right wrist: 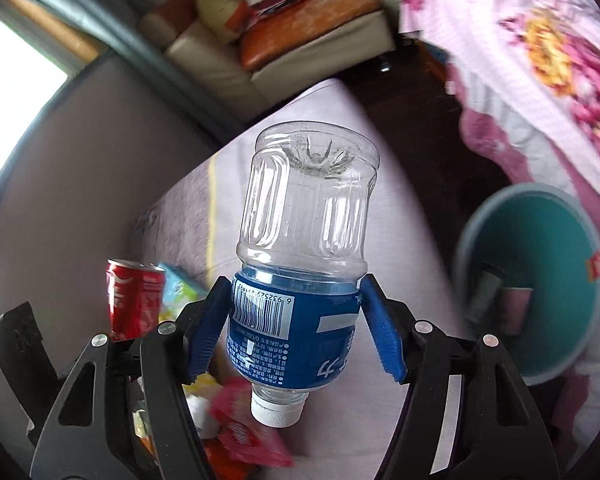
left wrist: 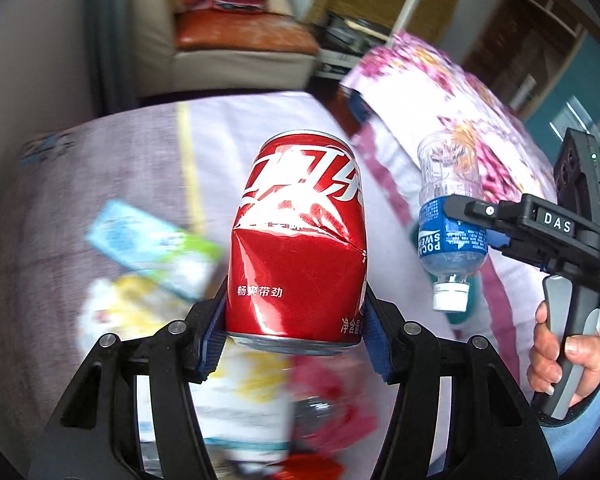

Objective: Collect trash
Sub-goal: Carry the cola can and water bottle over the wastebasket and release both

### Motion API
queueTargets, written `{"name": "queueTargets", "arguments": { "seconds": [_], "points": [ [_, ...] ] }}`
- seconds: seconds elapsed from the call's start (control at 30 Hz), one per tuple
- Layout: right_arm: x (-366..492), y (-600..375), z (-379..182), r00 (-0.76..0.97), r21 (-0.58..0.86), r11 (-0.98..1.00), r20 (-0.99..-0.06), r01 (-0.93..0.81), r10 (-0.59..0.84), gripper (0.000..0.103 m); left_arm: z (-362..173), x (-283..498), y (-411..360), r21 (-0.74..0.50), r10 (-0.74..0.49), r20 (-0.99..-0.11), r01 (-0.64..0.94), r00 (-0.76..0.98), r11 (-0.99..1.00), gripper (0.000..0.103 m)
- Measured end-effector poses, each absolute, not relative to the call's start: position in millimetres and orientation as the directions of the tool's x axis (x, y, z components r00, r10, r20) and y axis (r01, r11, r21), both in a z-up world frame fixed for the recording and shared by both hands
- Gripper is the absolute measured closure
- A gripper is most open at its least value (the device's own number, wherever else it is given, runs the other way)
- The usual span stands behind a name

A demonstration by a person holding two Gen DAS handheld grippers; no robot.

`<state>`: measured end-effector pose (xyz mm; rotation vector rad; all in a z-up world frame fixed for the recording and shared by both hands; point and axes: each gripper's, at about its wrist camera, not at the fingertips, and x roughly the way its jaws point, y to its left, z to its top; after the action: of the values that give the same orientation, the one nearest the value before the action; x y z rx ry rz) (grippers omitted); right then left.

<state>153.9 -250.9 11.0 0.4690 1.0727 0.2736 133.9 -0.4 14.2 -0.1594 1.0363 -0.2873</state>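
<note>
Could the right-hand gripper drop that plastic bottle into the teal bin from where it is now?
Probably yes. The right gripper is clamped on the plastic bottle, held cap-down, and the teal bin stands open just to its right on the floor. Nothing shows between them; the flowered cloth hangs above the bin's far side.

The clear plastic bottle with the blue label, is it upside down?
Yes. The clear plastic bottle with the blue label hangs with its white cap lowest and base uppermost, gripped at the label by the right gripper.
</note>
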Motion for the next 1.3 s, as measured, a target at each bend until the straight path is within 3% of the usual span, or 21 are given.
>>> {"name": "queueTargets", "arguments": {
  "seconds": [0.33, 0.67, 1.0, 1.13, 1.3],
  "points": [
    [117, -391, -2, 0.536, 0.502, 0.84, -0.776, 0.207, 0.332, 0.04, -13, 157, -132, -0.236, -0.346, -0.866, 0.314, 0.361, 0.92, 0.044],
    [103, -460, -38, 0.521, 0.496, 0.813, -0.802, 0.305, 0.293, 0.04, -57, 173, -232, -0.18, -0.301, -0.921, 0.417, 0.246, 0.891, 0.044],
    [115, -478, -57, 0.501, 0.493, 0.805, -0.814, 0.331, 0.292, 0.04, -84, 184, -276, -0.162, -0.27, -0.947, 0.467, 0.173, 0.869, 0.043],
    [114, -479, -65, 0.484, 0.487, 0.804, -0.824, 0.342, 0.294, 0.04, -88, 183, -278, -0.151, -0.259, -0.95, 0.471, 0.174, 0.869, 0.03],
    [119, -476, -71, 0.465, 0.48, 0.805, -0.834, 0.348, 0.296, 0.04, -88, 184, -269, -0.166, -0.268, -0.948, 0.45, 0.174, 0.878, 0.028]
  ]
}}
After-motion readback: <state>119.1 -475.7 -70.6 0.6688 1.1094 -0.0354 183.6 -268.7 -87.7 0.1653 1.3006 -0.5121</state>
